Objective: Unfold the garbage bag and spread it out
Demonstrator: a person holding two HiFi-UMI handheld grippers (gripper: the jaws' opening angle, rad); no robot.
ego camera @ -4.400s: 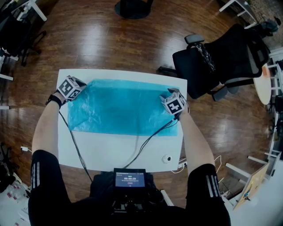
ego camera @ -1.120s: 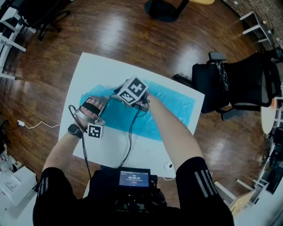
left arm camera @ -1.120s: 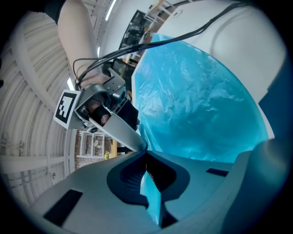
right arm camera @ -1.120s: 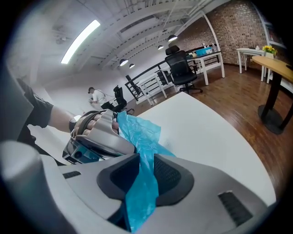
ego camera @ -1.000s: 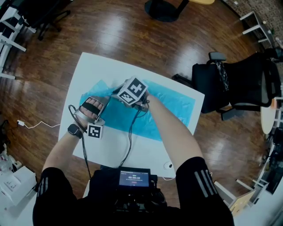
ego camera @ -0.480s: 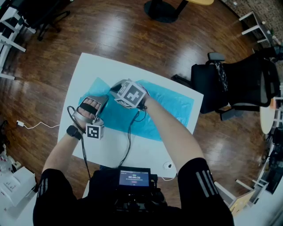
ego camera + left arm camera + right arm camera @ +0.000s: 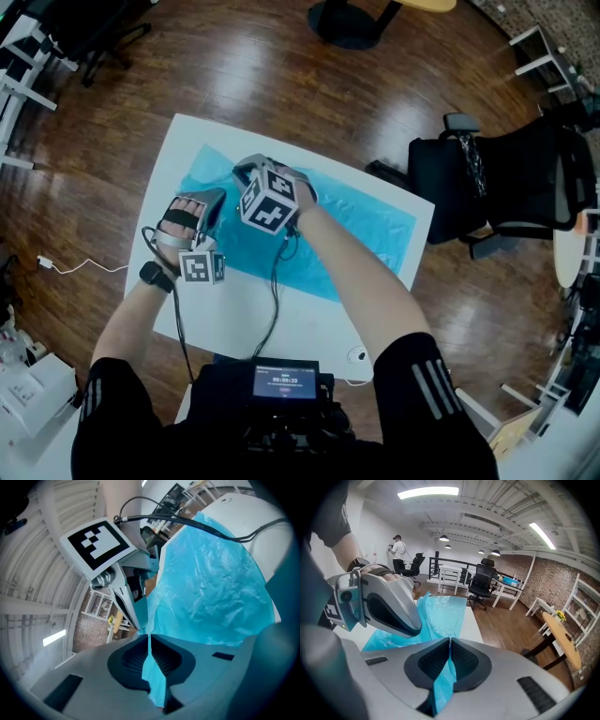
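The blue garbage bag (image 7: 347, 230) lies flat across the white table (image 7: 234, 309), with its left end raised. My left gripper (image 7: 212, 199) is shut on a pinch of the bag's film (image 7: 149, 641). My right gripper (image 7: 247, 170) hangs just beyond it, over the same left end, and is also shut on a fold of the bag (image 7: 449, 644). In the left gripper view the right gripper (image 7: 123, 597) shows close by, with the bag (image 7: 211, 583) stretched away from it. The right gripper view has the left gripper (image 7: 384, 604) at its left, above the bag (image 7: 440, 609).
A black office chair (image 7: 492, 173) stands off the table's right side. Cables (image 7: 277, 281) trail from both grippers to a screen device (image 7: 281, 380) at the near edge. A small round object (image 7: 354, 353) sits at the near right corner. A person (image 7: 398, 550) stands far off.
The right gripper has crossed from the bag's right end to its left end. Over the last second both grippers rose and rolled, lifting the bag's left end.
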